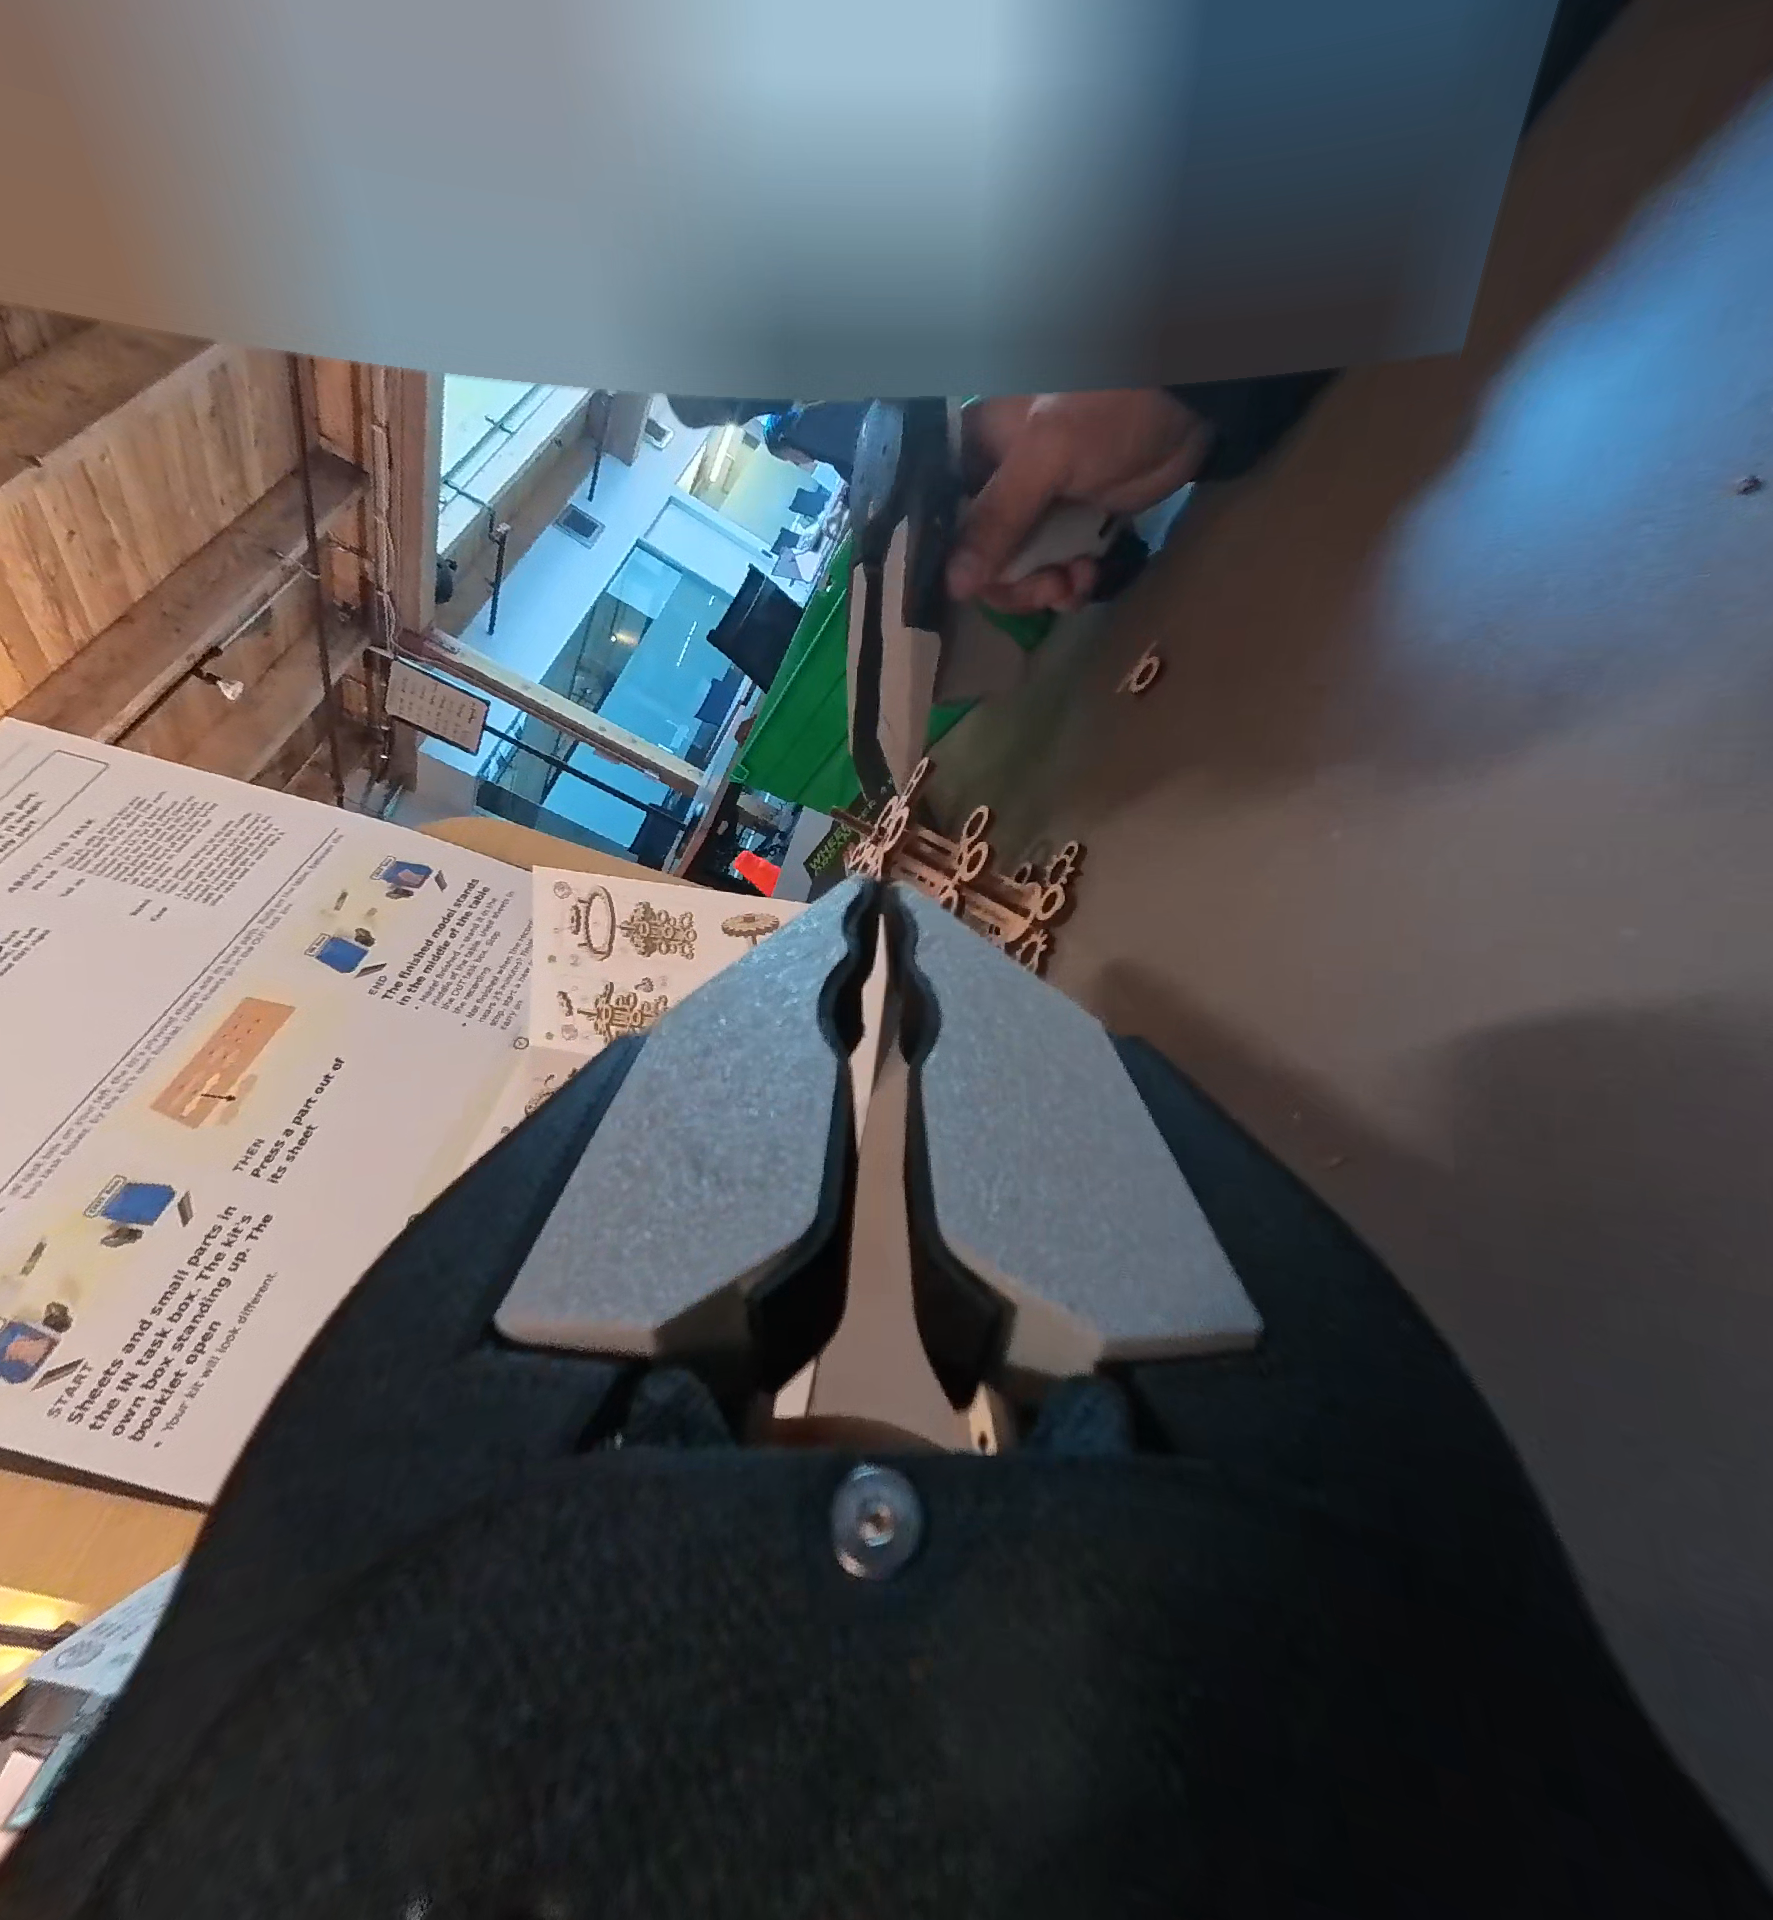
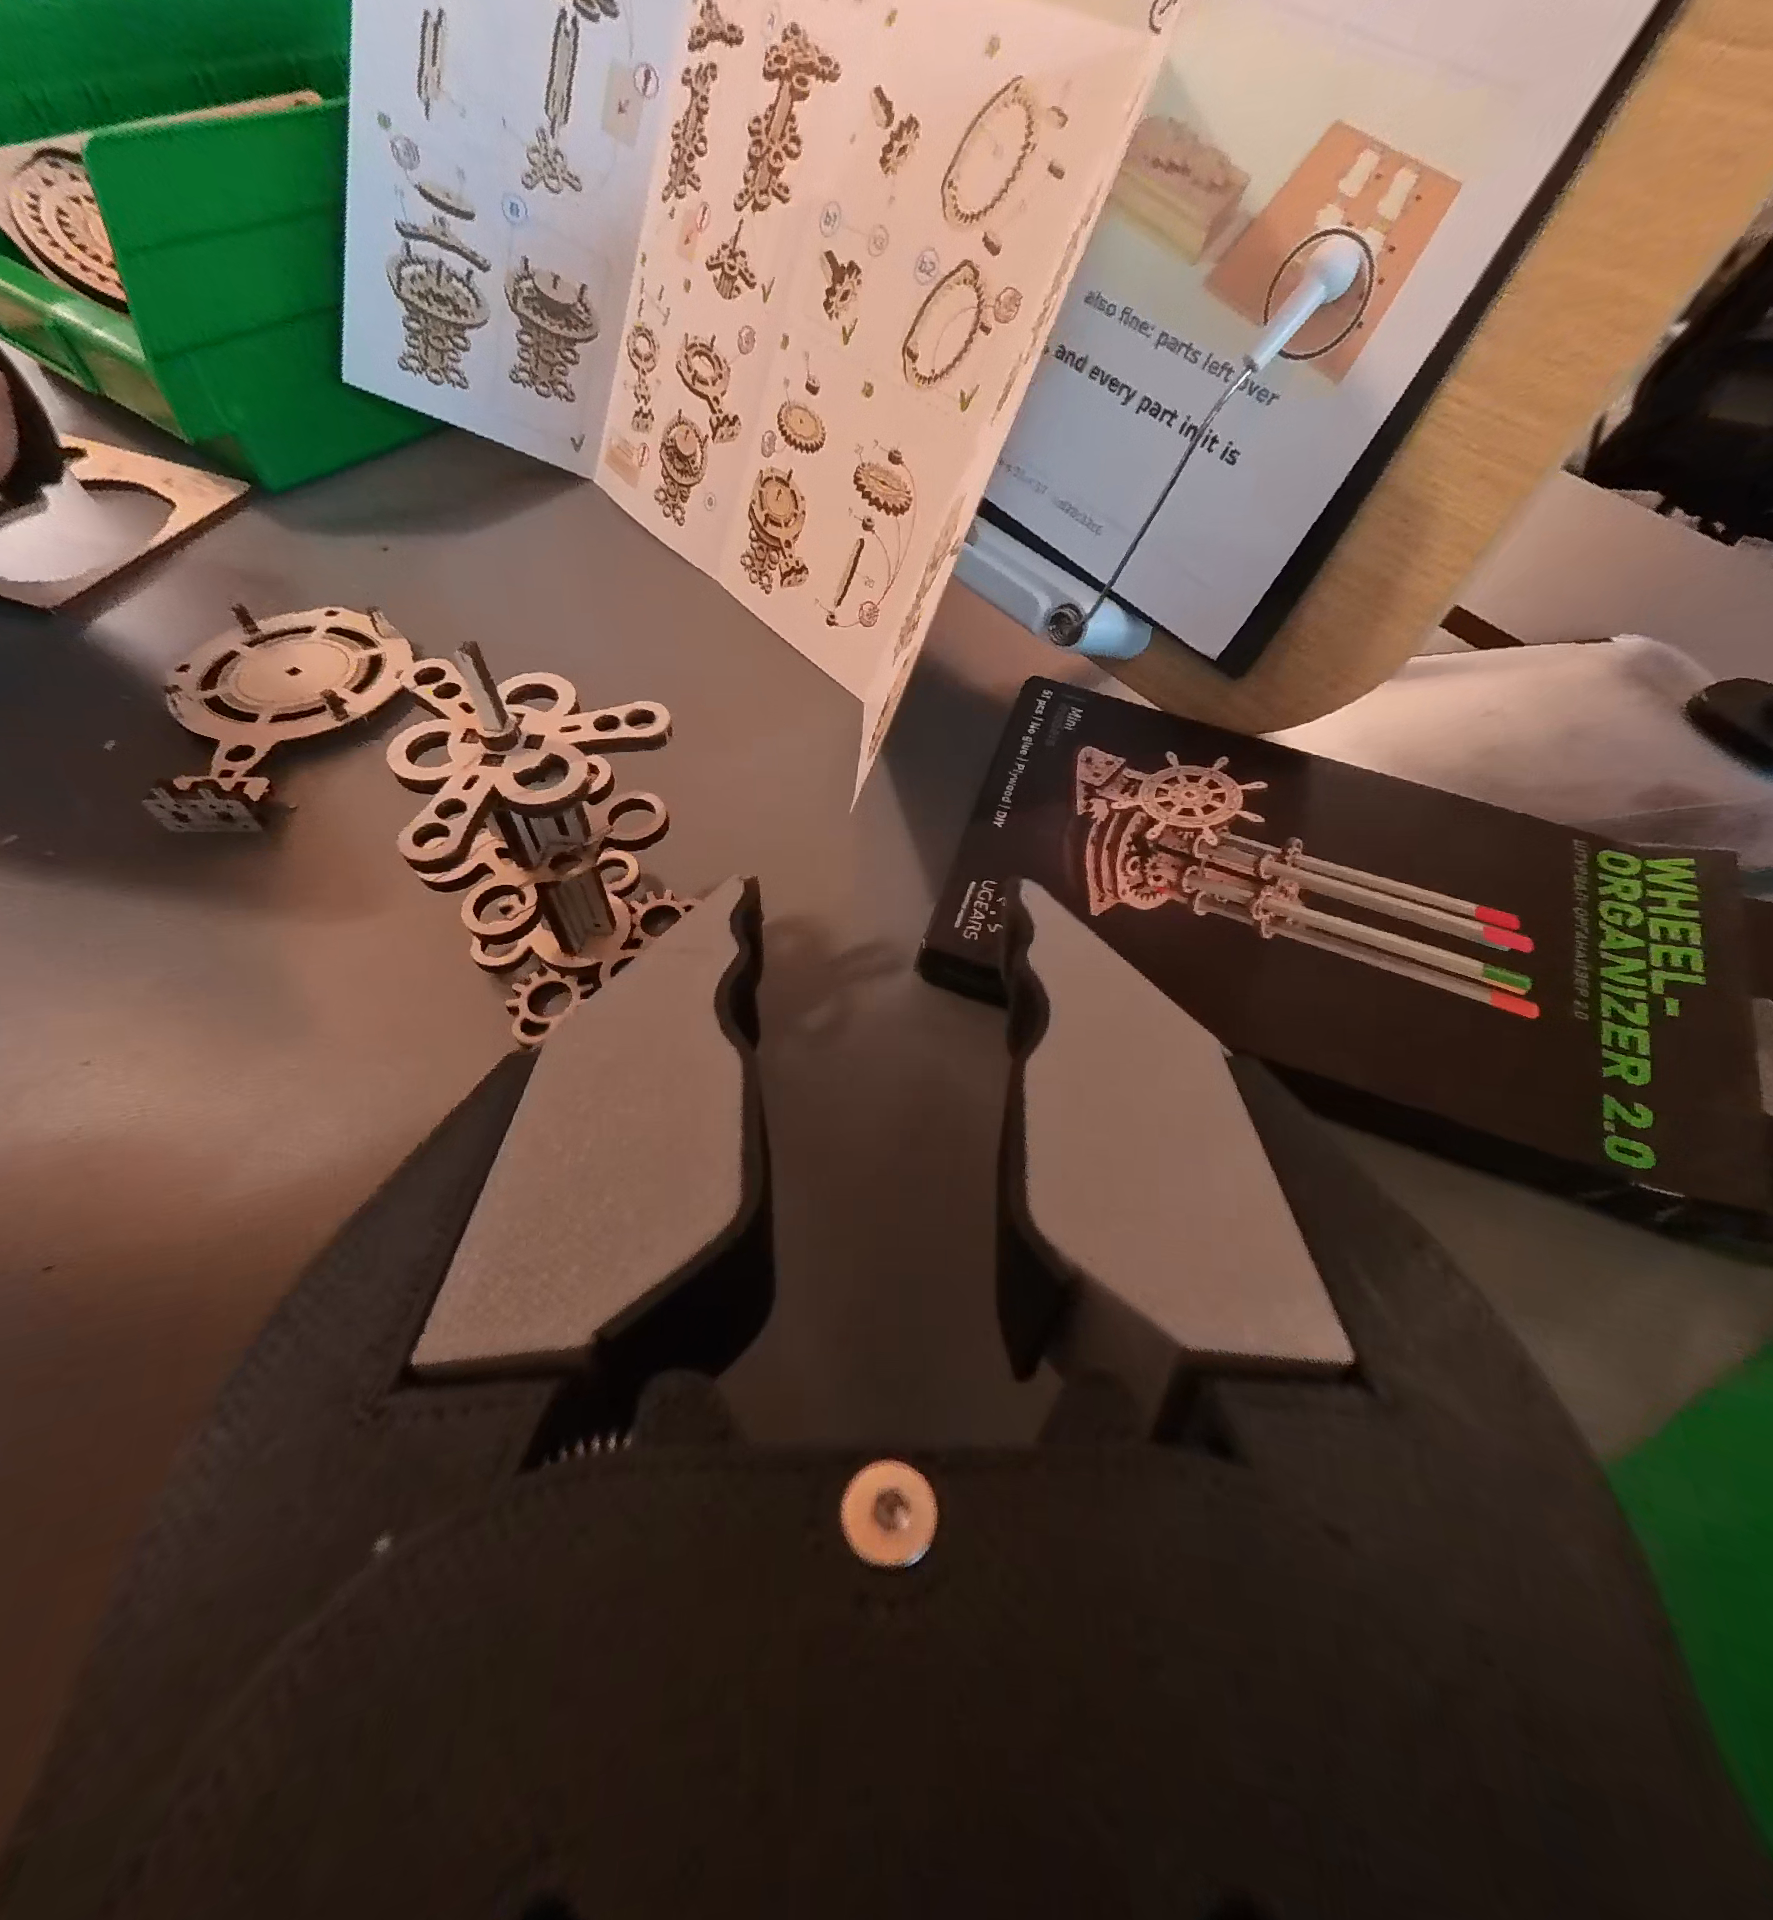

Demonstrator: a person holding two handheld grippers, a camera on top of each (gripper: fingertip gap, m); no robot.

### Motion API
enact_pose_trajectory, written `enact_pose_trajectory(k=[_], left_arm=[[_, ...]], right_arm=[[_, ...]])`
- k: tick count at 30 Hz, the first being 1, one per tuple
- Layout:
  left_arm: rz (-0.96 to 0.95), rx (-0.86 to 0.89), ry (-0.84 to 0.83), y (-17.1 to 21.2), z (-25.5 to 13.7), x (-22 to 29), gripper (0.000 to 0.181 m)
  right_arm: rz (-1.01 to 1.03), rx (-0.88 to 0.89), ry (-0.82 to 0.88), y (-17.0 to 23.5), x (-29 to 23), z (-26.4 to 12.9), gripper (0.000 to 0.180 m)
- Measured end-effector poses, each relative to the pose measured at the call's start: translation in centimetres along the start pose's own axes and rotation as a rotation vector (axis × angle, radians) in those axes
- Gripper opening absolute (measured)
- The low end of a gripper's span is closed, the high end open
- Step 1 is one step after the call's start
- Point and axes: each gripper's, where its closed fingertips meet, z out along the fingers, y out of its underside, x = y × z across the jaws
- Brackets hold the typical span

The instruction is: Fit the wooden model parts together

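Observation:
My left gripper (image 1: 880,888) is shut on a thin plywood sheet (image 1: 877,1091), seen edge-on between its fingers. In the right wrist view that sheet (image 2: 155,499), with a round cutout, lies at the far left of the dark table. A part-built wooden model (image 2: 529,821) of stacked ringed layers on a post lies on its side, also visible past the left fingertips (image 1: 965,873). A round slotted disc (image 2: 279,686) lies beside it. My right gripper (image 2: 887,914) is open and empty, low over the table between the model and the black kit box (image 2: 1381,956).
A folded instruction leaflet (image 2: 757,260) stands behind the model, in front of a printed board (image 2: 1277,312) on a stand. A green bin (image 2: 238,291) at the back left holds another plywood sheet (image 2: 61,218). A small loose wooden part (image 1: 1147,670) lies on the table. Spacing between my two grippers at the tips: around 20 centimetres. From the left gripper's tips to the round slotted disc (image 2: 279,686) is close to 11 centimetres.

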Motion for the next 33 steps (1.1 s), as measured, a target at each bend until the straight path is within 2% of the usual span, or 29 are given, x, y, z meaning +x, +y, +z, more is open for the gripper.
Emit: enact_pose_trajectory(k=[33], left_arm=[[0.029, -0.019, 0.002, 0.40, 0.06, 0.26, 0.000]], right_arm=[[-0.046, -0.018, -0.006, 0.19, -0.52, 0.14, 0.033]])
